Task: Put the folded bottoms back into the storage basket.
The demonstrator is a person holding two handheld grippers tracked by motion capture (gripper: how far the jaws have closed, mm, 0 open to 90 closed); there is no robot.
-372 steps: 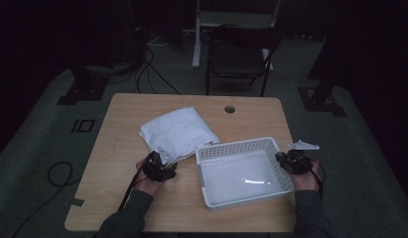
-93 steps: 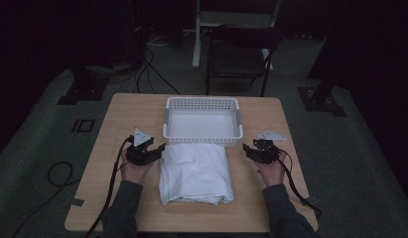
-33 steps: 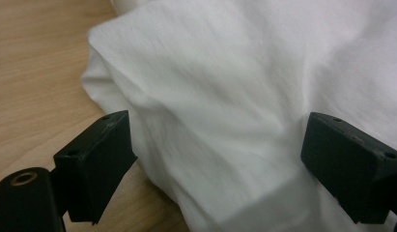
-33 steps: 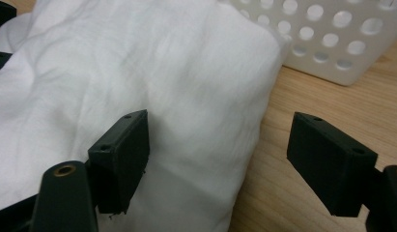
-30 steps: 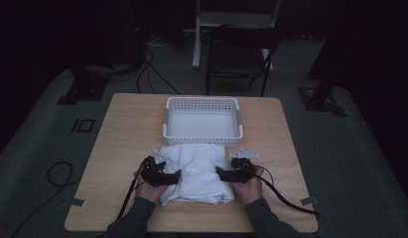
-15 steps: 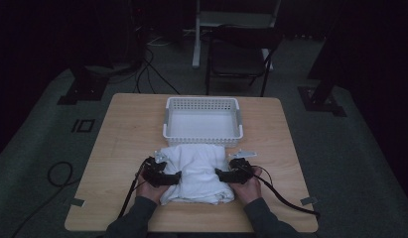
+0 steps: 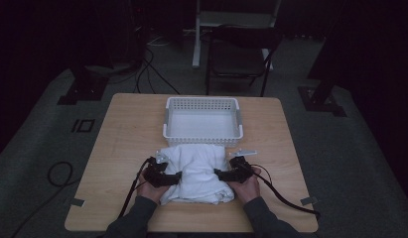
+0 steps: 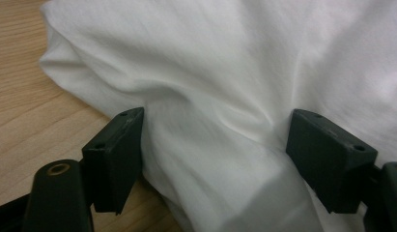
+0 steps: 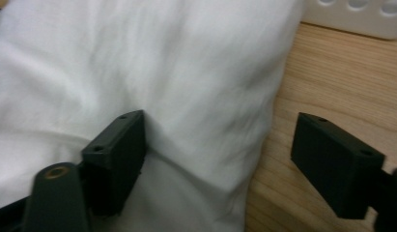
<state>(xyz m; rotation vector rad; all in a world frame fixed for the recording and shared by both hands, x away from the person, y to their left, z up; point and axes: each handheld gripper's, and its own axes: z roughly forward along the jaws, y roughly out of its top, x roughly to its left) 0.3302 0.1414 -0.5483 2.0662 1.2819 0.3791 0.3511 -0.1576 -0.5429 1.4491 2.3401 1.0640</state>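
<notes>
A folded white cloth (image 7: pixel 196 171) lies on the near half of the wooden table (image 7: pixel 127 148). My left gripper (image 7: pixel 177 177) is pushed into its left side. In the left gripper view a bunched fold of cloth (image 8: pixel 210 96) fills the gap of this gripper (image 8: pixel 210 145) and both pads press on it; the jaws have just been closing. My right gripper (image 7: pixel 217 173) is at the cloth's right side. In the right gripper view, one jaw of that gripper (image 9: pixel 218 145) lies on the cloth (image 9: pixel 138 72) and the other over bare wood (image 9: pixel 341 72). Its jaws have just been opening and grip nothing.
A white plastic basket (image 7: pixel 201 134) stands just beyond the cloth; its wall (image 9: pixel 350 14) appears at the top of the right gripper view. Cables trail from both grippers toward the table's near edge. A chair and stands are on the floor behind the table.
Since the earliest frames the basket went to the far side and the cloth to the front. Both grippers came in against the cloth's sides. Over the last second nothing has visibly moved.
</notes>
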